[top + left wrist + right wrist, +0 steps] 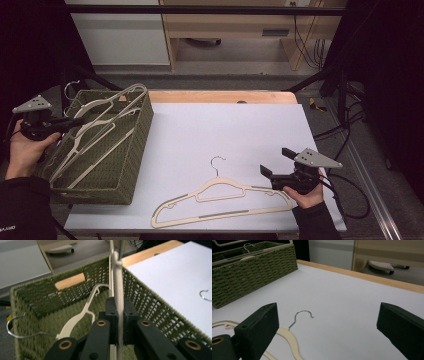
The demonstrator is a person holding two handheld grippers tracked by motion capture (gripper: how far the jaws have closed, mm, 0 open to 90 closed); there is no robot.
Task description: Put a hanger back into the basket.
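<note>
Jaws first: the left gripper (119,326) is clenched on the thin bar of a cream hanger (117,290), pads pressing it from both sides, while the right gripper (327,325) stands wide apart with nothing between its jaws. Taking the basket (135,150) as the landmark, the held hanger hangs over its open top, above another hanger (80,317) already lying inside. A third hanger (220,200) lies flat on the white sheet to the basket's right, just in front of the right gripper. To finish well, I would lower the held hanger level, keep its hook clear of the woven rim, and let go only once it rests on the one below.
</note>
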